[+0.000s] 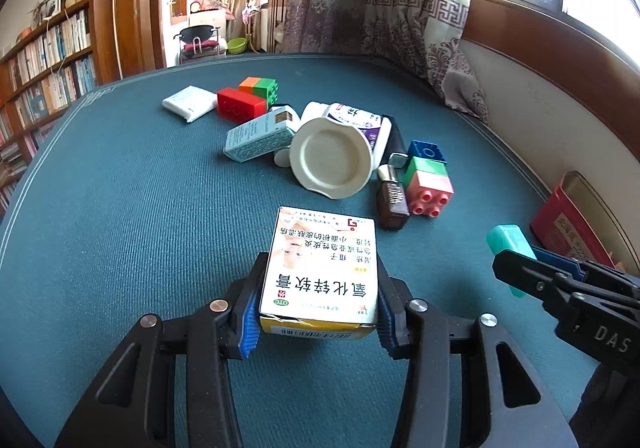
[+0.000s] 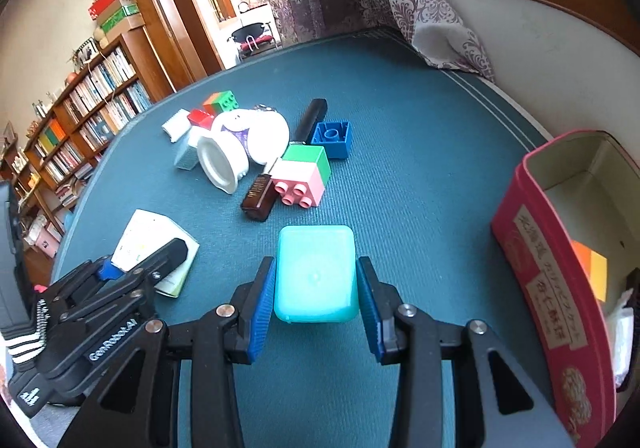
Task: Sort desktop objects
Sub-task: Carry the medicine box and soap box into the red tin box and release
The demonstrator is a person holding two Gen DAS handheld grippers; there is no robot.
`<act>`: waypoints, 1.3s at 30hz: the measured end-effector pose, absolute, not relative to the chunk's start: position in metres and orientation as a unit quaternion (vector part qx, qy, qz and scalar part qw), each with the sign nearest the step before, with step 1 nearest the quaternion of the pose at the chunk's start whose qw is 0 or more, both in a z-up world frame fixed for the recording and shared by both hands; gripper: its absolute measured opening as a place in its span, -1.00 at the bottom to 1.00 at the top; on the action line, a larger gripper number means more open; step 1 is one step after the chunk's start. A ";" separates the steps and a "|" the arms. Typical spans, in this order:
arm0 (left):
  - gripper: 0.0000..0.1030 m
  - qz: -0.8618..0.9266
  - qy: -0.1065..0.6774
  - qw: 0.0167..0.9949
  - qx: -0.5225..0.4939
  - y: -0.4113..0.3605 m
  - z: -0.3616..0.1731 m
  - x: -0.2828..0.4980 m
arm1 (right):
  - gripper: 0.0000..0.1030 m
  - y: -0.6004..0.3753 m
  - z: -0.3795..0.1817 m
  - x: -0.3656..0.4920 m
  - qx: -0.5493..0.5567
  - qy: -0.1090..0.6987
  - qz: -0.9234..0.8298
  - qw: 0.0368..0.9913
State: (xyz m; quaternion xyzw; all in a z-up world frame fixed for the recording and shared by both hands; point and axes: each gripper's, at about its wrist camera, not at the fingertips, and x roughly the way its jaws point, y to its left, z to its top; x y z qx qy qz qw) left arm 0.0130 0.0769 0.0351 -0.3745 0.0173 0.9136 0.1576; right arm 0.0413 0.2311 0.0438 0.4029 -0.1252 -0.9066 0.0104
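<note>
Left gripper (image 1: 318, 312) angled downward, pads clamped on a medicine box (image 1: 320, 268). Right gripper (image 2: 316, 302), right of that box, angled downward, clamps a teal case (image 2: 316, 272).

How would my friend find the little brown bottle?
Look at the pile of things in the middle of the blue-green table. At its near edge, the brown bottle lies on its side, touching the pink and green block. It is the only dark brown, glassy thing there.

Cloth (image 2: 400, 168) bare near side; clutter (image 1: 332, 152) mid-table; red tin (image 2: 552, 288) blocks right.
</note>
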 end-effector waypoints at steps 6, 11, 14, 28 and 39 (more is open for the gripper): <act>-0.05 0.914 0.025 0.162 -0.371 0.083 0.041 0.024 | -0.16 0.234 0.055 0.058 0.387 -0.135 -0.912 0.017; -0.05 0.917 0.033 0.166 -0.361 0.091 0.050 0.033 | -0.16 0.242 0.061 0.071 0.378 -0.147 -0.914 0.015; -0.05 0.919 0.043 0.171 -0.353 0.099 0.056 0.040 | -0.16 0.250 0.064 0.079 0.373 -0.158 -0.914 0.014; -0.05 0.920 0.088 0.201 -0.325 0.147 0.077 0.065 | -0.16 0.301 0.082 0.126 0.333 -0.191 -0.923 -0.018; -0.05 0.913 0.113 0.242 -0.309 0.191 0.089 0.078 | -0.16 0.356 0.088 0.166 0.310 -0.206 -0.925 -0.079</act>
